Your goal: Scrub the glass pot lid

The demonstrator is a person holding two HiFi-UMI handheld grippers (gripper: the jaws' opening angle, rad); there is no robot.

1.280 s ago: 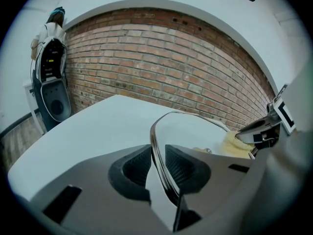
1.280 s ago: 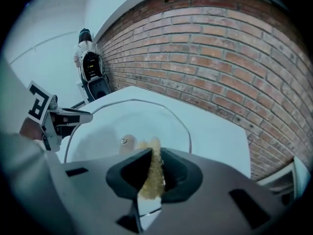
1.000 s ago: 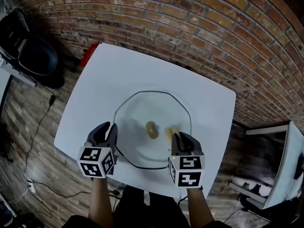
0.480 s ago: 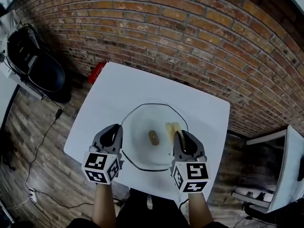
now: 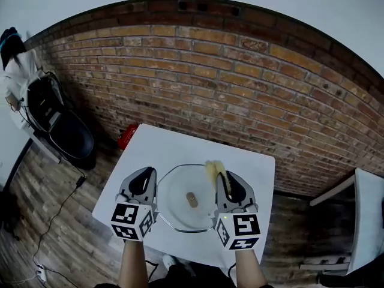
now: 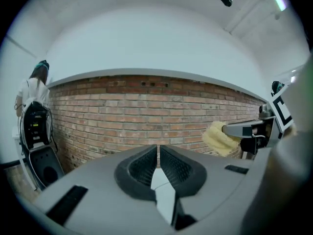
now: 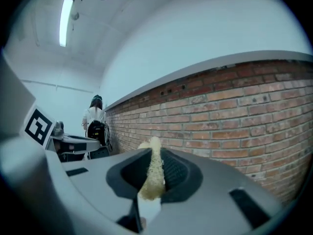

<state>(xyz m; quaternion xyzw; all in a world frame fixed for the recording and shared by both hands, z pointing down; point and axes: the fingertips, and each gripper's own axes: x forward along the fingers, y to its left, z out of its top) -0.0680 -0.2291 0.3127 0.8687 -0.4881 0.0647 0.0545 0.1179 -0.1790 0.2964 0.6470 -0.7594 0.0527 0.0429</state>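
One glass lid (image 5: 180, 192) rests on the table (image 5: 163, 144); far edge well apart.

Soft, even brightness; a strip light (image 7: 65, 14) glares above the brick wall (image 7: 234, 106) (bowed by fisheye); corners vignetted dark.

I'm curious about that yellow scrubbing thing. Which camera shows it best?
The right gripper view. There the yellow sponge sits close up, pinched edge-on between the fingers of the right gripper. The left gripper view shows it from the side, as a small yellow lump. The head view shows only a tiny tuft at that gripper's tip.
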